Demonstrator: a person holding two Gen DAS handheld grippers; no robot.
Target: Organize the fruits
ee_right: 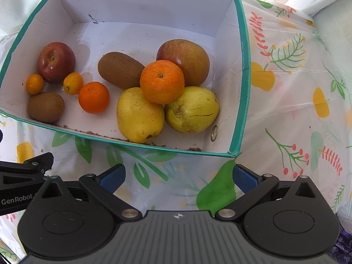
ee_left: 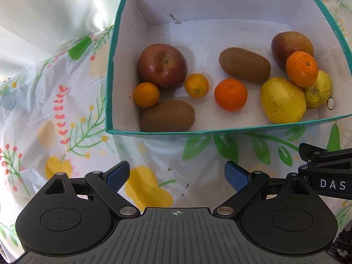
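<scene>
All fruit sits in the teal-rimmed box [ee_right: 244, 70], just ahead of both grippers; nothing btwn the fingers. Right gripper [ee_right: 178, 177] spread wide, empty, low over the floral tablecloth [ee_right: 292, 114] near the box's front wall; two yellow pears [ee_right: 139, 114] w/ an orange [ee_right: 162, 81] stacked on top lie closest to it. Left gripper [ee_left: 177, 176] also spread, empty, beside the right one; kiwi [ee_left: 168, 115] nearest, red apple [ee_left: 162, 66] behind.

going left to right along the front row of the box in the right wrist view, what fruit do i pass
kiwi → small orange → yellow pear → greenish pear
</scene>
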